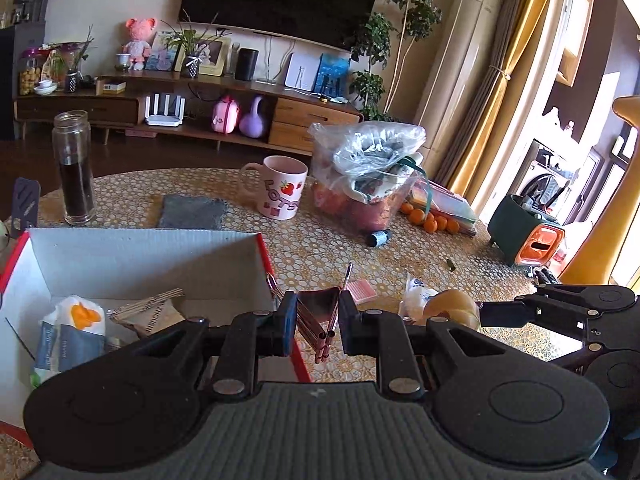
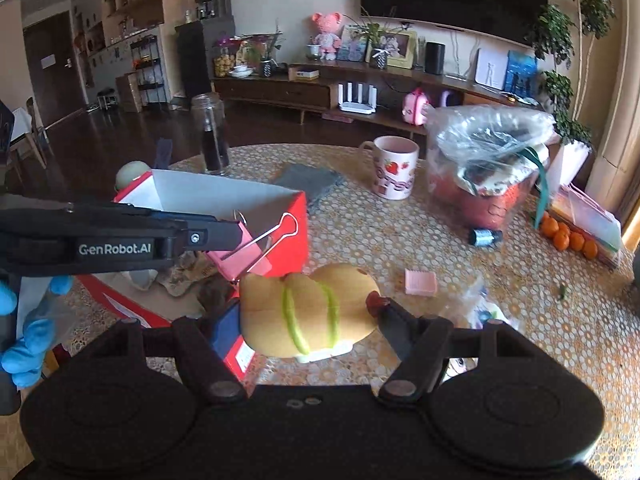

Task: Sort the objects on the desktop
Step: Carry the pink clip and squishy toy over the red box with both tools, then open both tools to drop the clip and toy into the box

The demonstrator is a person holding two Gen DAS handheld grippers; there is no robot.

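Observation:
My left gripper (image 1: 318, 326) is shut on a pink binder clip (image 1: 316, 308), which hangs above the right wall of the red-and-white cardboard box (image 1: 132, 256). From the right wrist view the left gripper (image 2: 240, 236) comes in from the left, with the clip (image 2: 244, 258) and its wire handles in front of the box (image 2: 296, 240). My right gripper (image 2: 308, 314) is shut on a yellow bread-shaped toy (image 2: 312, 304) with green stripes, just right of the box. The left wrist view shows this toy (image 1: 452, 306) at the tip of the right gripper (image 1: 486, 314).
The box holds a tissue packet (image 1: 68, 332) and a toothpick pack (image 1: 148, 312). On the patterned table are a glass bottle (image 1: 74, 168), a pink mug (image 1: 282, 188), a grey cloth (image 1: 192, 212), a plastic bag (image 1: 368, 172), oranges (image 1: 430, 218), a small bottle (image 2: 484, 237) and a pink clip (image 2: 420, 282). A blue-gloved hand (image 2: 28, 320) holds the left gripper.

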